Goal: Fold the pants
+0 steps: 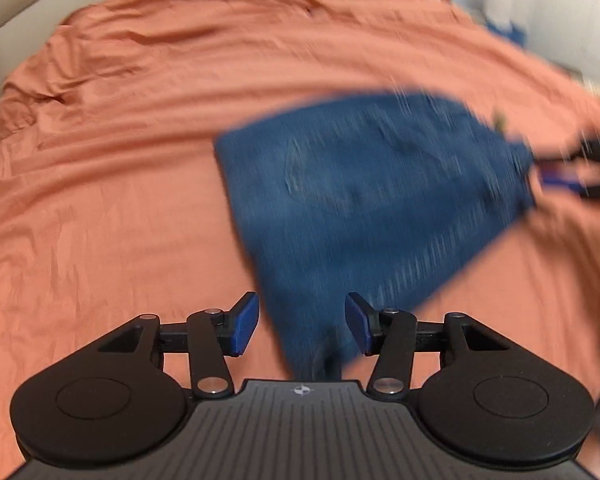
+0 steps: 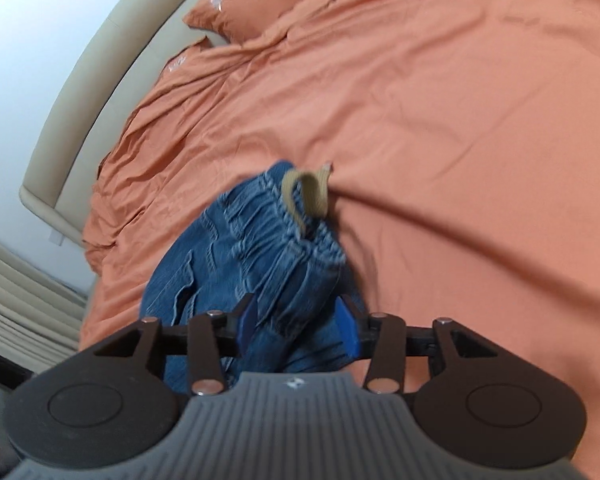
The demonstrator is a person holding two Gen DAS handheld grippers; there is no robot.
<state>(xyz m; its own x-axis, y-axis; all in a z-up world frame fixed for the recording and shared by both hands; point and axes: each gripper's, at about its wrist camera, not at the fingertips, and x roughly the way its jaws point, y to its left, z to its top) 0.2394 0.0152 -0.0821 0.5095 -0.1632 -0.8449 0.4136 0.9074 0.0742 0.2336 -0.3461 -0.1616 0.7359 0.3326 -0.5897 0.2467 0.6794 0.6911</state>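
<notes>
Lying folded on the orange bedspread [image 1: 140,160], blue pants [image 1: 360,200], blurred in the left view. Hovering over their near edge, left gripper [image 1: 301,324], fingers [image 1: 244,324] released, nothing pinched. Straddling the gathered waistband in the right view, right gripper [image 2: 298,326], fingers [image 2: 348,328] parted, pads not pressing on denim. Poking up from the waistband, tan drawstring [image 2: 308,188]. Sitting beyond, orange pillow [image 2: 252,4] and beige headboard [image 2: 100,92].
</notes>
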